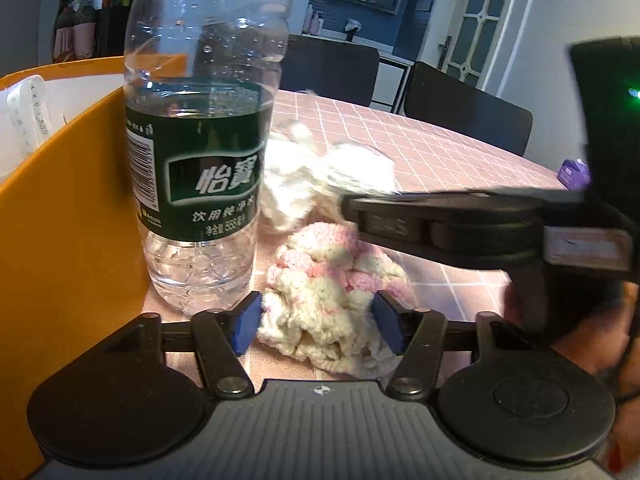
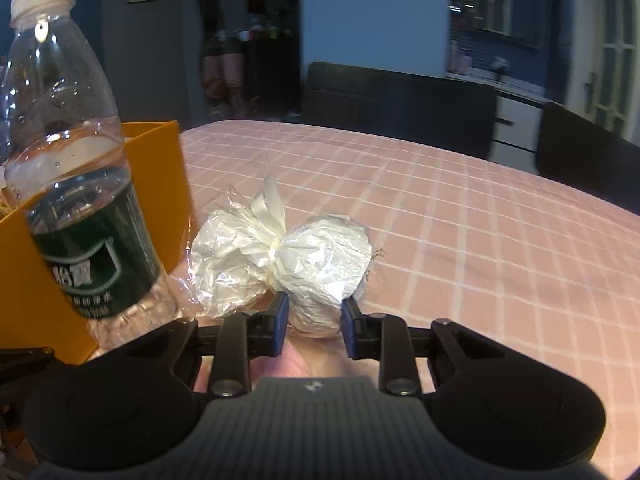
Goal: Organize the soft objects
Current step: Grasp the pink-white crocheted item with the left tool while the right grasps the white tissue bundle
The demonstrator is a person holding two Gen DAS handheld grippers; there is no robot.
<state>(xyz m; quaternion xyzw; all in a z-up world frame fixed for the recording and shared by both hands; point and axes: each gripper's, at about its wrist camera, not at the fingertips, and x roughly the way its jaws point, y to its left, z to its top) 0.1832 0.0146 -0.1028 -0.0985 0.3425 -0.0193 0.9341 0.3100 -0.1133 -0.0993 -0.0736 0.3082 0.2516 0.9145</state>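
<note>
A pink and cream knitted piece (image 1: pixel 328 292) lies on the pink checked tablecloth between the blue pads of my left gripper (image 1: pixel 318 322), whose jaws stand open around it without squeezing. A white crinkly wrapped bundle (image 2: pixel 280 256) tied with a ribbon (image 2: pixel 270 204) lies further back; it shows blurred in the left wrist view (image 1: pixel 320 172). My right gripper (image 2: pixel 314 326) has its jaws on either side of the bundle's near lobe, close to touching. The right gripper's body (image 1: pixel 480 224) crosses the left wrist view from the right.
A half-filled water bottle (image 1: pixel 200 152) with a green label stands left of the soft things, next to an orange box (image 1: pixel 68 220). Both also show in the right wrist view: the bottle (image 2: pixel 76 184), the box (image 2: pixel 160 184). Dark chairs (image 2: pixel 400 100) stand behind the table. A small purple carton (image 1: pixel 574 172) sits far right.
</note>
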